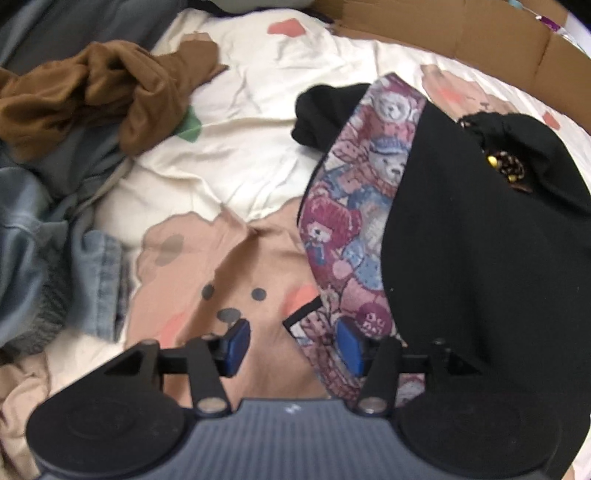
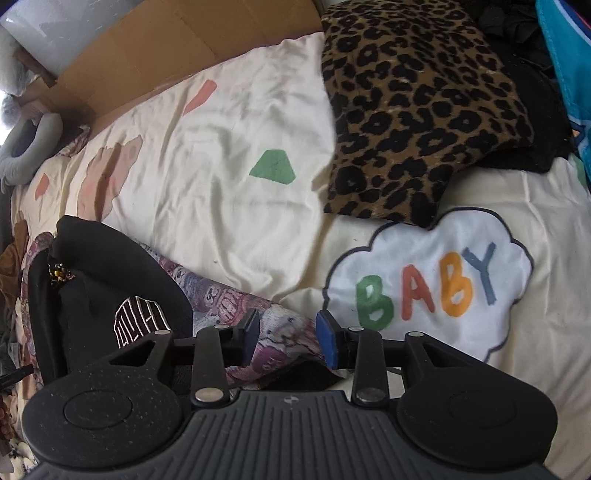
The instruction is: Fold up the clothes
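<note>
A black garment [image 1: 480,240] with a bear-print lining [image 1: 365,206] lies folded over on the cream bedspread [image 1: 240,155]. My left gripper [image 1: 293,345] is open just above the lining's lower left edge, holding nothing. In the right wrist view the same black garment [image 2: 110,288] shows white lettering, with the bear-print lining [image 2: 258,314] spread beside it. My right gripper [image 2: 286,341] is open, its jaws hovering over the lining's edge, empty.
A crumpled brown garment [image 1: 99,96] and denim and grey clothes [image 1: 40,229] lie at the left. A leopard-print garment [image 2: 417,110] on black clothes lies at the far right. Cardboard [image 1: 461,29] lines the bed's far edge. A "BABY" cloud print [image 2: 428,284] marks the bedspread.
</note>
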Tool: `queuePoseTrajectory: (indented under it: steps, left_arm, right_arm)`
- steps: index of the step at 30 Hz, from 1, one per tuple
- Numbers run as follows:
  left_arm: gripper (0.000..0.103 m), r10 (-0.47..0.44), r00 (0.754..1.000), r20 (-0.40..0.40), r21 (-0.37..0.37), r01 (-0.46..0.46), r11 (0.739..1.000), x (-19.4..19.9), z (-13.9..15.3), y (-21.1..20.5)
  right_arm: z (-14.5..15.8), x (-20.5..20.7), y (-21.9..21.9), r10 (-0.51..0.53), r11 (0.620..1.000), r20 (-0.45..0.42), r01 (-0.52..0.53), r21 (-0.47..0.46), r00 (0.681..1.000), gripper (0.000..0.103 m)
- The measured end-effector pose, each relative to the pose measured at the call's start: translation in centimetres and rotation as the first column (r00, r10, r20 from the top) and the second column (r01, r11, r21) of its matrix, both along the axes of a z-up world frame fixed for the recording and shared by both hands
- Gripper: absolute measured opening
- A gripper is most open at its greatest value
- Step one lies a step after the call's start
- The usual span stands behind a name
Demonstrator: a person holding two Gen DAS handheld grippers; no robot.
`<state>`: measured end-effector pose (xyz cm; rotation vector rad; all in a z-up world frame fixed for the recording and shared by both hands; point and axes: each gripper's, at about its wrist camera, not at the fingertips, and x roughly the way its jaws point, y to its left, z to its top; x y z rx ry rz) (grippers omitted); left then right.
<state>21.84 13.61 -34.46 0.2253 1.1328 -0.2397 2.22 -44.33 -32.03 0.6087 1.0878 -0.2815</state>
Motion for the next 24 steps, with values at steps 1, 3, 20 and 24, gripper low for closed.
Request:
queuePoseTrajectory:
  steps: [1, 3, 20, 24]
  left_arm:
    - [0.055, -0.015, 1.0, -0.004, -0.003, 0.015, 1.0, 0.2, -0.2, -0.1]
    - [0.063, -0.066, 0.998, -0.003, -0.004, 0.066, 0.998, 0.4, -0.4, -0.5]
    - [0.008, -0.192, 0.979, -0.063, -0.054, 0.188, 0.981, 0.5, -1.4, -1.6]
    - [0.006, -0.176, 0.983, -0.056, -0.047, 0.173, 0.984, -0.3, 0.0, -0.6]
  right_arm:
    - [-0.1, 0.2, 0.1, 0.003, 1.0, 0.0, -0.003, -0.003, 1.0, 0.047]
    - [-0.5, 0.3, 0.1, 0.005, 1.0, -0.004, -0.005, -0.008, 1.0, 0.048]
    - [-5.0, 1.1, 0.9, 0.088, 0.994, -0.123, -0.095, -0.054, 0.988, 0.051]
    - [-4.7, 1.0, 0.9, 0.101, 0.993, -0.116, -0.107, -0.044, 0.988, 0.042]
